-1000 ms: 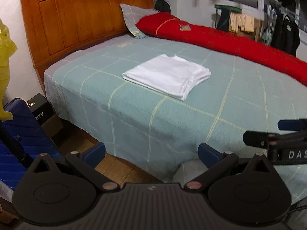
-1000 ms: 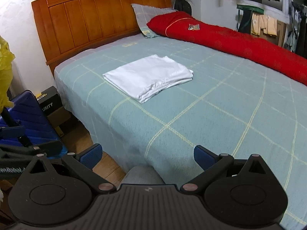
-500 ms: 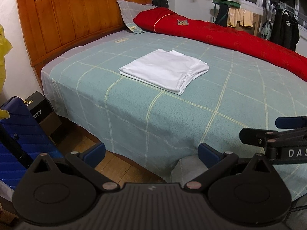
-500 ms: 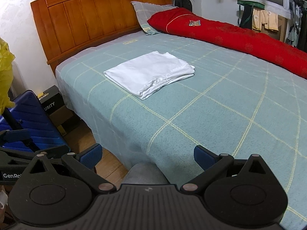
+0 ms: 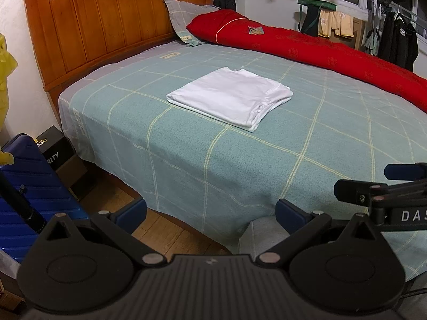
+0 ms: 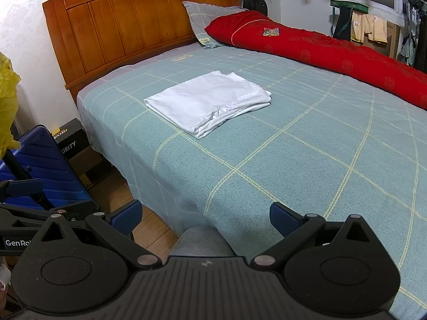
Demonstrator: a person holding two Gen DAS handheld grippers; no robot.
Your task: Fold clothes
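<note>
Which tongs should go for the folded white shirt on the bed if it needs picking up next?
Marginally right. Both tongs are open, empty and held back at the bed's edge. The right tongs sit over the blanket, the left tongs more over the floor, so the white shirt looks slightly nearer them.

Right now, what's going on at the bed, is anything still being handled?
Nothing is held. The white garment lies folded in a neat rectangle on the green checked blanket, with the red quilt beyond it. The left gripper and right gripper are both open and empty at the bed's near edge, well short of the garment.
</note>
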